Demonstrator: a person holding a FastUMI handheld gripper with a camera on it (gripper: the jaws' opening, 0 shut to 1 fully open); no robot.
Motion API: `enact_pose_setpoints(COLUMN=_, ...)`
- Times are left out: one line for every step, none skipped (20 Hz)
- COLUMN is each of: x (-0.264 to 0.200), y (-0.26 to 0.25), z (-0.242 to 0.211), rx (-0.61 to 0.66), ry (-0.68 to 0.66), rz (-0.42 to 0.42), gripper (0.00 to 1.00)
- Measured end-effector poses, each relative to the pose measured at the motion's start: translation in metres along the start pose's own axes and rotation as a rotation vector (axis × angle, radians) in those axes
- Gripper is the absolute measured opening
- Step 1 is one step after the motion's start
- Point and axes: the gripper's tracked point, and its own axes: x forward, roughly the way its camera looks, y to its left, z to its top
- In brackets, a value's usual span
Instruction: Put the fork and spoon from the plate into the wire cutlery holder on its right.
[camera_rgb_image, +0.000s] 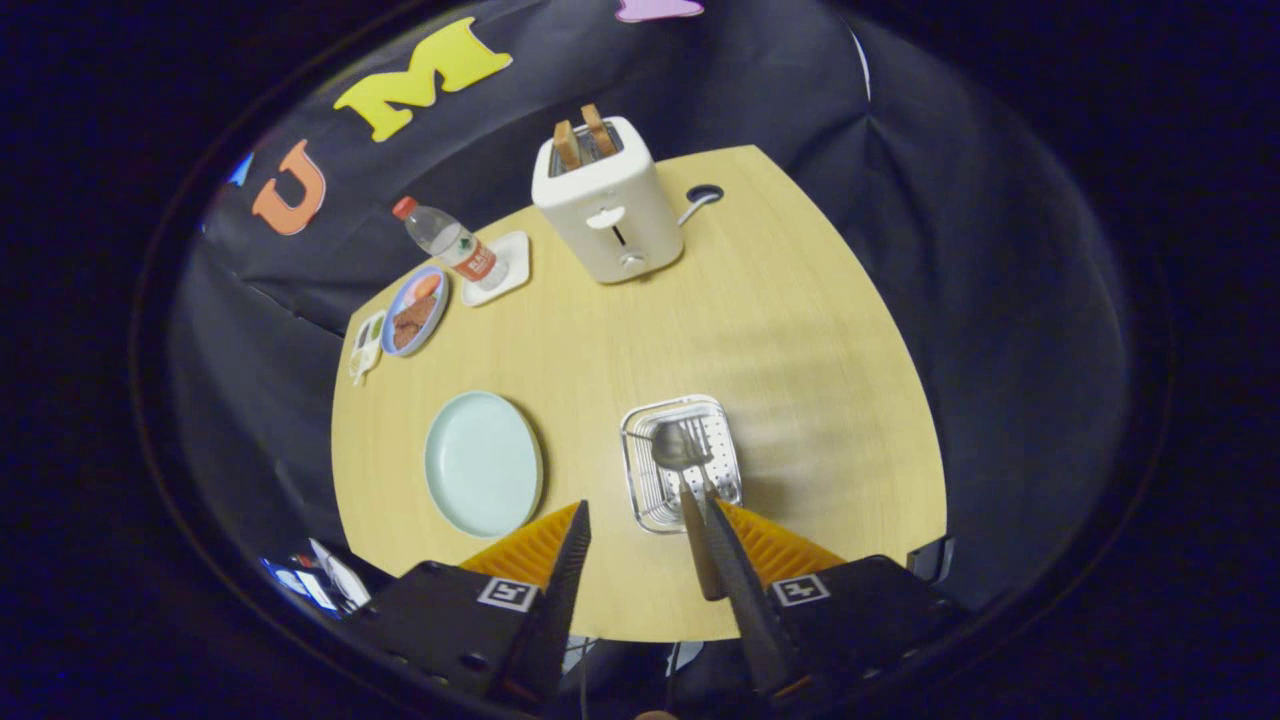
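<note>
We're above the table (800, 300), gripper (645, 530) w/ jaws spread wide and nothing pinched between them. The plate (483, 462) looks bare; spoon (676, 447) and fork (700, 440) both sit in the wire cutlery holder (640, 495), just ahead of the fingers. One handle leans out toward us and runs right along the inner edge of the right finger (745, 590); can't tell if it touches.

Step in hand, as we judge it: clear away. We back straight up and away from the holder, keep jaws apart, and avoid swinging sideways so we don't snag that handle and tip the basket.

Spoon: dull steel, bowl up top inside the holder. Fork: tines just visible beside it, fine detail too small to tell.
</note>
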Motion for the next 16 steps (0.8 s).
enact_pose_setpoints(x=-0.003, y=0.005, z=0.009, rx=-0.028, ry=-0.043, rz=0.001, gripper=0.83)
enact_pose_setpoints(x=-0.008, y=0.011, z=0.017, rx=-0.049, ry=-0.085, rz=0.005, gripper=0.89)
enact_pose_setpoints(x=-0.015, y=0.019, z=0.026, rx=-0.067, ry=-0.130, rz=0.014, gripper=0.95)
enact_pose_setpoints(x=-0.022, y=0.029, z=0.036, rx=-0.081, ry=-0.179, rz=0.025, gripper=0.96)
enact_pose_setpoints(x=-0.031, y=0.039, z=0.046, rx=-0.097, ry=-0.229, rz=0.037, gripper=0.97)
enact_pose_setpoints(x=-0.041, y=0.049, z=0.057, rx=-0.112, ry=-0.286, rz=0.048, gripper=0.96)
enact_pose_setpoints(x=-0.052, y=0.059, z=0.069, rx=-0.128, ry=-0.348, rz=0.063, gripper=0.96)
enact_pose_setpoints(x=-0.067, y=0.068, z=0.079, rx=-0.145, ry=-0.411, rz=0.072, gripper=0.96)
enact_pose_setpoints(x=-0.081, y=0.077, z=0.087, rx=-0.166, ry=-0.471, rz=0.075, gripper=0.96)
enact_pose_setpoints(x=-0.094, y=0.085, z=0.093, rx=-0.187, ry=-0.521, rz=0.076, gripper=0.96)
enact_pose_setpoints(x=-0.108, y=0.096, z=0.099, rx=-0.202, ry=-0.573, rz=0.083, gripper=0.96)
enact_pose_setpoints(x=-0.121, y=0.104, z=0.105, rx=-0.212, ry=-0.628, rz=0.087, gripper=0.96)
enact_pose_setpoints(x=-0.134, y=0.111, z=0.112, rx=-0.220, ry=-0.684, rz=0.088, gripper=0.96)
enact_pose_setpoints(x=-0.145, y=0.114, z=0.117, rx=-0.227, ry=-0.739, rz=0.086, gripper=0.96)
enact_pose_setpoints(x=-0.158, y=0.117, z=0.122, rx=-0.227, ry=-0.794, rz=0.084, gripper=0.96)
enact_pose_setpoints(x=-0.171, y=0.122, z=0.126, rx=-0.227, ry=-0.845, rz=0.080, gripper=0.96)
